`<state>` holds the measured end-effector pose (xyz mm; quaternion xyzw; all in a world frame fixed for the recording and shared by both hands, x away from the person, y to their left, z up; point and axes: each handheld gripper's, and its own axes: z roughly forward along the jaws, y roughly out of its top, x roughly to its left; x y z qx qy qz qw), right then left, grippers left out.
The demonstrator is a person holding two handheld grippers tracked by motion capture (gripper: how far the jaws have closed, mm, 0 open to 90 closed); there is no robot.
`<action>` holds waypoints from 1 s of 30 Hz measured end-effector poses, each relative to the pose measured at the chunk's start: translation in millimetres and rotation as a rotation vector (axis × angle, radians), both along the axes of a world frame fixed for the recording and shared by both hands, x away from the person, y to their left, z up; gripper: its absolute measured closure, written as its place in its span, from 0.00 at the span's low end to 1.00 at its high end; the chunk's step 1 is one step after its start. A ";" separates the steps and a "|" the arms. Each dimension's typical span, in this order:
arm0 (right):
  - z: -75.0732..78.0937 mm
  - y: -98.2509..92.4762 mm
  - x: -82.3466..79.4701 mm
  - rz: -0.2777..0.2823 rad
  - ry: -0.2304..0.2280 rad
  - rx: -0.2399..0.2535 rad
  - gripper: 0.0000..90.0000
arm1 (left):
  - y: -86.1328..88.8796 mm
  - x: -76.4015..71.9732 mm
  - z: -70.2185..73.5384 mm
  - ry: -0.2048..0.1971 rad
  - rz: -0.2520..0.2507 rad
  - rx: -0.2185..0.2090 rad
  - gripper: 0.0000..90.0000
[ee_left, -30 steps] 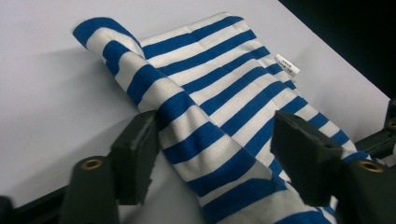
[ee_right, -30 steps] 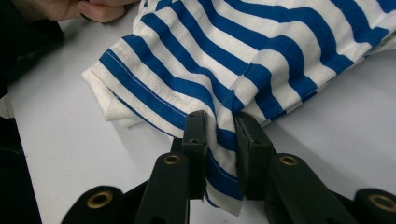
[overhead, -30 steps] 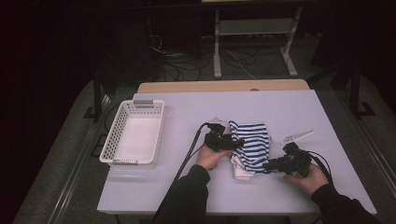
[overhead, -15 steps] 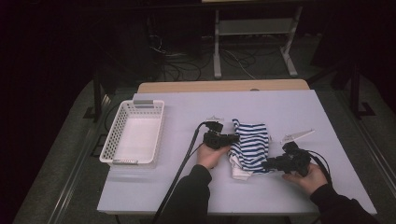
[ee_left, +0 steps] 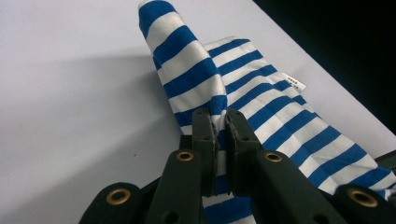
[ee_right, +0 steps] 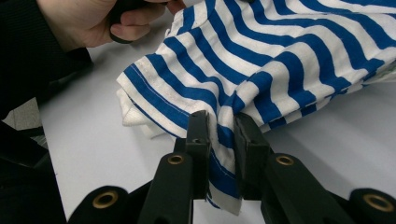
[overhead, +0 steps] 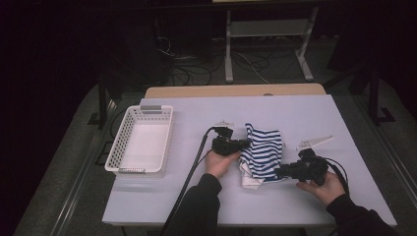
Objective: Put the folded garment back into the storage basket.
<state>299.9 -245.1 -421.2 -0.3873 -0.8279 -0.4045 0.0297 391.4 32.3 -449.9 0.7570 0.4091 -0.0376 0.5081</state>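
The left gripper view is showing the left gripper (ee_left: pixel 219 122) with its jaws pinched on a raised fold of the blue-and-white striped cloth (ee_left: pixel 261 98). The cloth (overhead: pixel 263 153) is lying toward the near edge of the tabletop (overhead: pixel 305 118), its near hem being pinched by the right gripper (ee_right: pixel 219 126). Both folds should probably be lifted evenly, so neither is slipping free.

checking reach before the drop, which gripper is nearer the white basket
Left. The left gripper grips the striped cloth on the side facing the white basket; the right gripper grips the cloth's far side.
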 end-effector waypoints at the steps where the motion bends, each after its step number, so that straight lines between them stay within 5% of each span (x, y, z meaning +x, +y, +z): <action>1: 0.6 0.4 -0.3 -0.001 -0.004 0.003 0.85 | 0.8 -0.2 1.3 -0.002 0.000 -0.002 0.92; 17: 21.7 4.2 -3.9 0.011 -0.052 0.043 0.85 | 18.2 -3.0 26.5 -0.044 -0.004 -0.053 0.92; 30: 42.6 13.6 -2.0 0.029 -0.091 0.051 0.85 | 28.5 -3.2 54.9 -0.098 -0.003 -0.038 0.92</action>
